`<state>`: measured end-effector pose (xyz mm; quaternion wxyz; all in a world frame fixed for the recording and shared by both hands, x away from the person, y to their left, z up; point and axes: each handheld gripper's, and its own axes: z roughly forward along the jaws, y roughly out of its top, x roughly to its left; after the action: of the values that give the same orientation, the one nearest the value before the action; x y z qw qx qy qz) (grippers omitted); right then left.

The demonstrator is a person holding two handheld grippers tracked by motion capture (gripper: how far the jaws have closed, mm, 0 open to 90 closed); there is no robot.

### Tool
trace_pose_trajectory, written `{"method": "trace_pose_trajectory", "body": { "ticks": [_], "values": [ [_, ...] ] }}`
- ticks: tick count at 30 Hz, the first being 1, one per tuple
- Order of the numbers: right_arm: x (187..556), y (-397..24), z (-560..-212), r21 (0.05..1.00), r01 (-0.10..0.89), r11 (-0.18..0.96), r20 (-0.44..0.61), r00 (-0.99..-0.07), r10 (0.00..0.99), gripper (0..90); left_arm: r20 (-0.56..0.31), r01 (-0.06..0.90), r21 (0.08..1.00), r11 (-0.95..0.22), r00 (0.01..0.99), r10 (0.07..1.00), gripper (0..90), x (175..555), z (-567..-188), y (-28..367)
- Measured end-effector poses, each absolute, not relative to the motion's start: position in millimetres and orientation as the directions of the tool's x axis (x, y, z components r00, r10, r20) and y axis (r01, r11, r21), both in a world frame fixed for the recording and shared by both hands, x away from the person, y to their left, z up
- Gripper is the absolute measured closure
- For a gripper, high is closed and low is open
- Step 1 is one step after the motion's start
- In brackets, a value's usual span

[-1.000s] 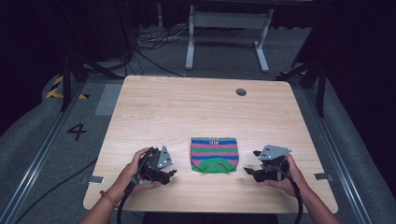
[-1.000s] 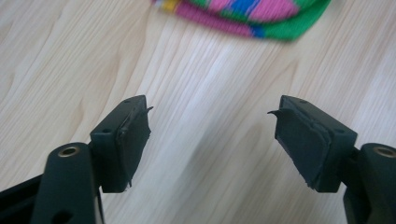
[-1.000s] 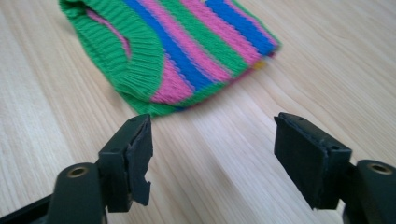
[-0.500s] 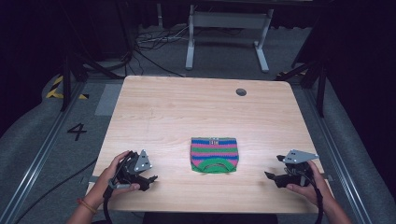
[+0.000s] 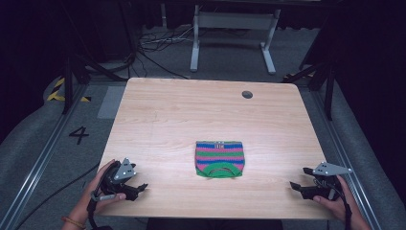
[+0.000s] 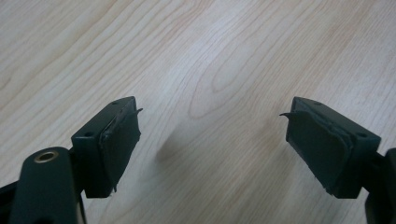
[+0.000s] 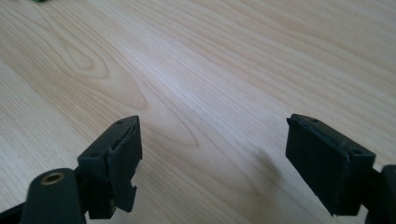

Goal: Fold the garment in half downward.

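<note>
- The striped knitted piece (image 5: 219,158) lies flat and folded in the lower middle of the high view, pink, blue and green bands with a green curved edge toward the person; neither tool touches it.
- The left gripper (image 5: 136,189) sits at the lower left of that frame, near the bench's (image 5: 191,115) front edge, and the right gripper (image 5: 298,186) at the lower right, each well apart from the cloth, one to either side of it.
- Both sets of jaws are spread wide with nothing between them: the left gripper view shows bare wood grain in the gap of the left gripper (image 6: 212,140), and the right gripper view shows the same for the right gripper (image 7: 212,154).
- Judging from this, the folding looks finished, or paused between folds, with the hands parked at the corners.
- If another fold is wanted, each tool would have to travel inward and nip an edge of the cloth low against the wood.
- The high view gives the cloth's place and both hands; the gripper views add the worn pad faces. A green sliver at the right gripper view's top left edge may be the cloth; I cannot tell.
</note>
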<state>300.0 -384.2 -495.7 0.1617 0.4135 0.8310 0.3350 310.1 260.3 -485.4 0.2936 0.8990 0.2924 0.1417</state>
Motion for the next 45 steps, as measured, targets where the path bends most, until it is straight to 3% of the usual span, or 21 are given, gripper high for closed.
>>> {"method": "trace_pose_trajectory", "body": {
  "ticks": [10,45],
  "values": [
    [293.0,-397.1,-504.9,0.719,0.581,0.381,0.03,-0.574,0.818,16.9,-0.033,0.515,0.656,-0.552,0.75,0.66,17.1,308.0,-498.3,280.7],
    [295.1,-398.0,-505.3,0.718,0.581,0.383,0.028,-0.574,0.818,15.6,-0.034,0.518,0.669,-0.533,0.738,0.674,14.7,306.2,-500.4,280.6]
  ]
}}
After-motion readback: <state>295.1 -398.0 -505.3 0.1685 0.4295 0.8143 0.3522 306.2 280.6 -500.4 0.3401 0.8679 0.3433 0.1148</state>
